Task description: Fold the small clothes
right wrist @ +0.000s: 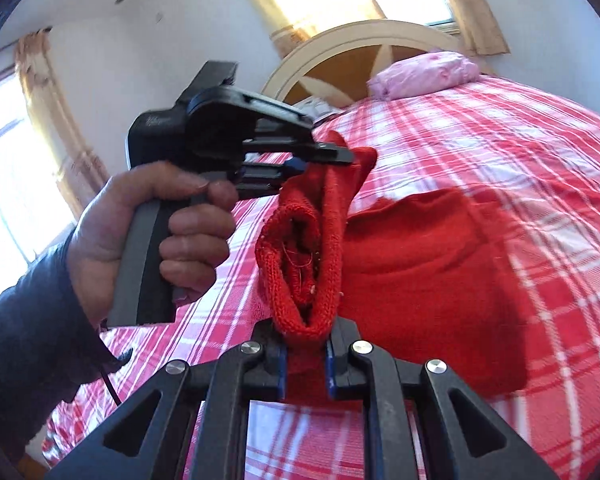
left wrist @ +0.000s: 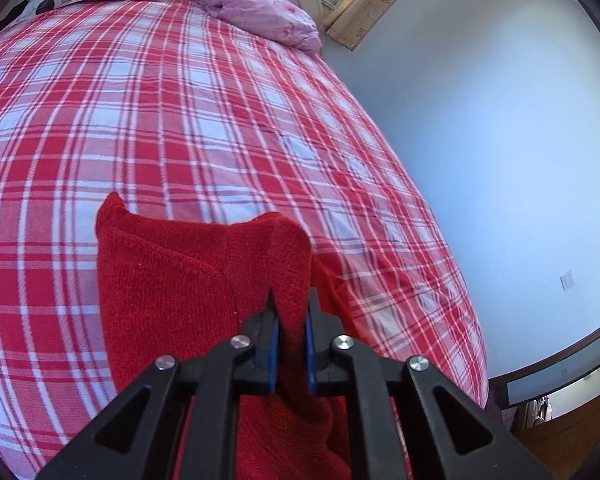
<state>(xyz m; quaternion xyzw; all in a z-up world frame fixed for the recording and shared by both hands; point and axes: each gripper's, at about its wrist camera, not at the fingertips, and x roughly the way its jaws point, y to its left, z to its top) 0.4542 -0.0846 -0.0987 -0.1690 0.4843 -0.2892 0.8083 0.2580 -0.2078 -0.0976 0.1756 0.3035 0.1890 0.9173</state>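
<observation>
Both sets of fingers are clamped on the red knitted garment (right wrist: 420, 272): the left gripper (left wrist: 291, 312) pinches a raised fold, the right gripper (right wrist: 306, 336) bites a bunched ribbed edge. In the right wrist view the left hand (right wrist: 140, 232) sits at 9 o'clock, wrapped round the grey handle, gripper pointing toward 3. The rest lies on the red-and-white plaid bedsheet (left wrist: 180, 120). No readable writing anywhere.

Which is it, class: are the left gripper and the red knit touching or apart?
Touching. The left wrist view shows the left gripper with both pads pressed on a fold of the red knit.
</observation>
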